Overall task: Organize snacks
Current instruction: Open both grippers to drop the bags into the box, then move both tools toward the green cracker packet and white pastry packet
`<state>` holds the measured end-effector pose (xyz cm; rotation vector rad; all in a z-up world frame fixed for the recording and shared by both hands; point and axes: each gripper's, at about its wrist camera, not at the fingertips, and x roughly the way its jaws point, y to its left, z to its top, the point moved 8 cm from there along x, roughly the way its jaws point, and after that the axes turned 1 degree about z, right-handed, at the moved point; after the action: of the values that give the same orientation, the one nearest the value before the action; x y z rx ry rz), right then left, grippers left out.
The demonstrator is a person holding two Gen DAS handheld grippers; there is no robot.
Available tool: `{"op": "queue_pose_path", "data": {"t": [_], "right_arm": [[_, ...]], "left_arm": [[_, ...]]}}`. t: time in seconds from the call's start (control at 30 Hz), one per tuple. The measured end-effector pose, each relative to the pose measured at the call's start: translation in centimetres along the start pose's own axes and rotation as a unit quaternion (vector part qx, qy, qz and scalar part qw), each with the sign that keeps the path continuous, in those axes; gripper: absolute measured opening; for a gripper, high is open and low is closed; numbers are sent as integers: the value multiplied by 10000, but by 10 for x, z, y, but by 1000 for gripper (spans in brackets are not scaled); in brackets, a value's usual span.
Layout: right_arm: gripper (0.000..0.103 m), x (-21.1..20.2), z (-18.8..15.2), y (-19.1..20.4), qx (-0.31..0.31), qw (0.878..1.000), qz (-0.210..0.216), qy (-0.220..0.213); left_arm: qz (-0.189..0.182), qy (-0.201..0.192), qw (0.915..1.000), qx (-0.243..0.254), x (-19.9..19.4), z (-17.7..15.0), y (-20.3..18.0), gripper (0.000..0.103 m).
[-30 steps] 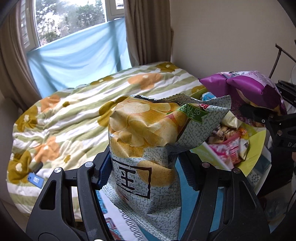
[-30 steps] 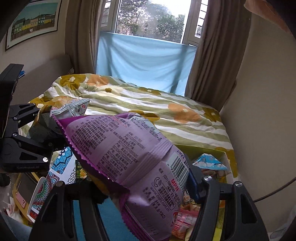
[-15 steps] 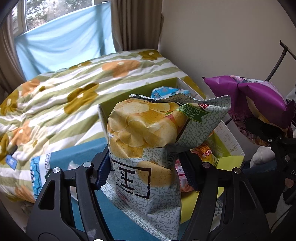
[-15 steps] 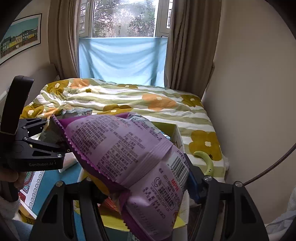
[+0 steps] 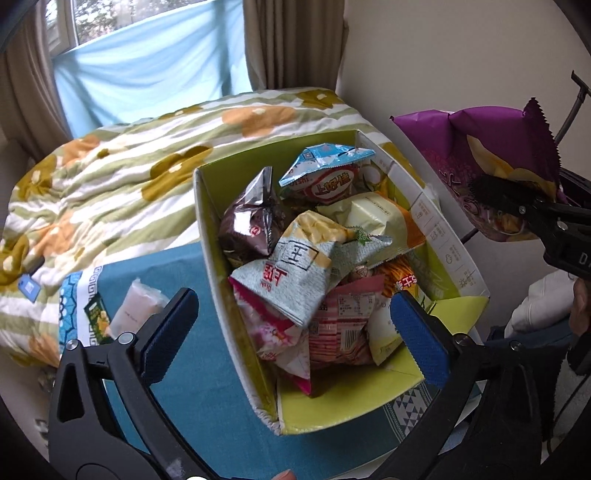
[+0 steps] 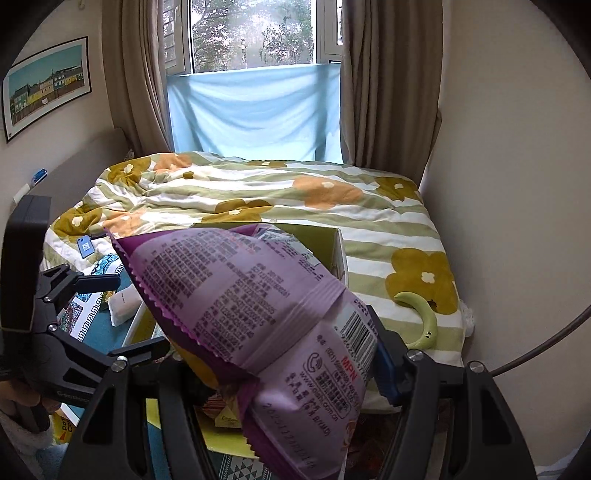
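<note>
Above the lime-lined cardboard box (image 5: pixel 236 295), the left gripper (image 5: pixel 291 317) hung with jaws spread, empty; the grey-green crisp bag (image 5: pixel 295 273) lay atop the snacks inside. Right gripper (image 6: pixel 280 373) jaws clamped a purple foil bag (image 6: pixel 258 306).

Grey-green chip bag (image 5: pixel 295 273) lying atop mixed snack packets in green-lined box (image 5: pixel 207 206), purple bag (image 6: pixel 266 332) raised beside it

Ahead of you a bed (image 6: pixel 258 206) fills mid-frame under a striped floral duvet (image 5: pixel 122 184). At top centre a daylit window (image 6: pixel 255 33) — its lower part covered by pale blue cloth (image 6: pixel 255 110) — sits between brown curtains (image 6: pixel 136 74). A framed picture (image 6: pixel 46 83) hangs upper left on the plain wall (image 6: pixel 517 166).
</note>
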<state>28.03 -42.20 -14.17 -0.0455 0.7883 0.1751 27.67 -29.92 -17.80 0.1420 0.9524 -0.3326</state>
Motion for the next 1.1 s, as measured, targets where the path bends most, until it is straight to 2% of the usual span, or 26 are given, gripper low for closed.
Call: {"op": "queue_pose_path", "data": {"t": [0.2,0.5,0.57,0.6,0.63,0.73,0.87,0.97,1.1], "right_arm": [[62,8,6,-9,5,9998,208,-4],[64,54,33,19,-546,9981,273,118],[72,62,34,25,-625,9975,306,86],[90,62,35,27,-633,9975,309,-3],[102,59,35,28,-638,9973,336,-131],[103,45,32,31,-579,9965,442,-423],[103,38,25,32,-439,9971,513,-359],[103,30,23,32,-450,9977,401,-303],[103,13,28,35,-326,9977,488,-353]], "left_arm": [[268,52,9995,-155,-10,-9,16,103],[439,128,9979,-452,-14,-17,40,103],[486,162,9973,-522,-15,-22,46,103],[507,180,9969,-567,-16,-25,50,103],[520,196,9965,-626,-16,-29,53,103],[478,223,9953,-807,-17,-37,62,103],[516,184,9944,-905,-22,-42,70,103],[540,58,9939,-957,-33,-43,75,103],[628,-113,9929,-1002,-53,-45,82,103]]}}
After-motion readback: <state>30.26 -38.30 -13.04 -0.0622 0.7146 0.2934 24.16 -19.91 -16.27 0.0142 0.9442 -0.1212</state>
